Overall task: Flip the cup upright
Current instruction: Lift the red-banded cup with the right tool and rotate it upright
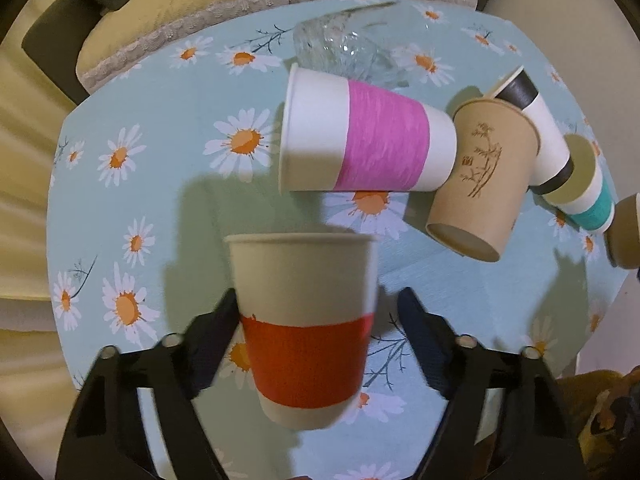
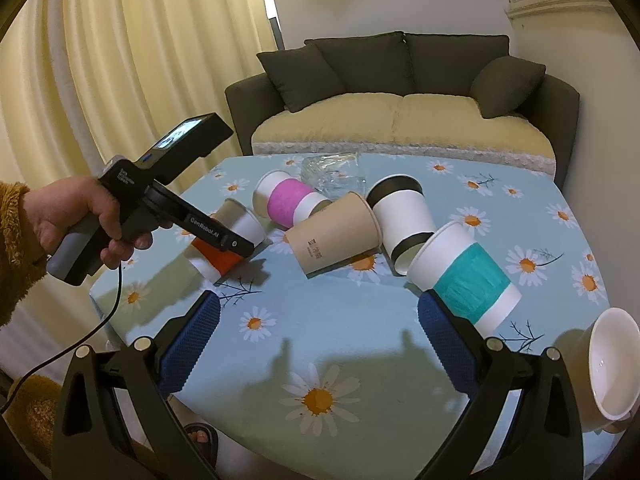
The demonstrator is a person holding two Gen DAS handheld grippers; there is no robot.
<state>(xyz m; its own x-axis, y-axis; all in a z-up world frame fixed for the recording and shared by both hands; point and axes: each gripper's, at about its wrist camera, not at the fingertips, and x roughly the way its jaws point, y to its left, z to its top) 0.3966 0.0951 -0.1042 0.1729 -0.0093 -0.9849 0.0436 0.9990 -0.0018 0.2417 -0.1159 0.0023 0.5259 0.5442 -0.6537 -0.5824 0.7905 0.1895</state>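
Note:
A white paper cup with a red band (image 1: 306, 328) sits between the fingers of my left gripper (image 1: 316, 332). Its left finger touches the cup wall; the right finger stands off with a gap, so the jaws are open. The cup is blurred, rim pointing away from the camera. In the right wrist view the same cup (image 2: 228, 240) is tilted under the left gripper (image 2: 224, 240) above the table's left side. My right gripper (image 2: 318, 320) is open and empty above the front of the table.
Several cups lie on their sides on the daisy tablecloth (image 2: 340, 320): pink-banded (image 2: 286, 200), brown (image 2: 336, 236), black-banded (image 2: 402, 224), teal-banded (image 2: 464, 276). A white cup (image 2: 608, 372) lies at the right edge. Crumpled clear plastic (image 2: 334, 174) lies behind them. A sofa (image 2: 400, 92) stands beyond.

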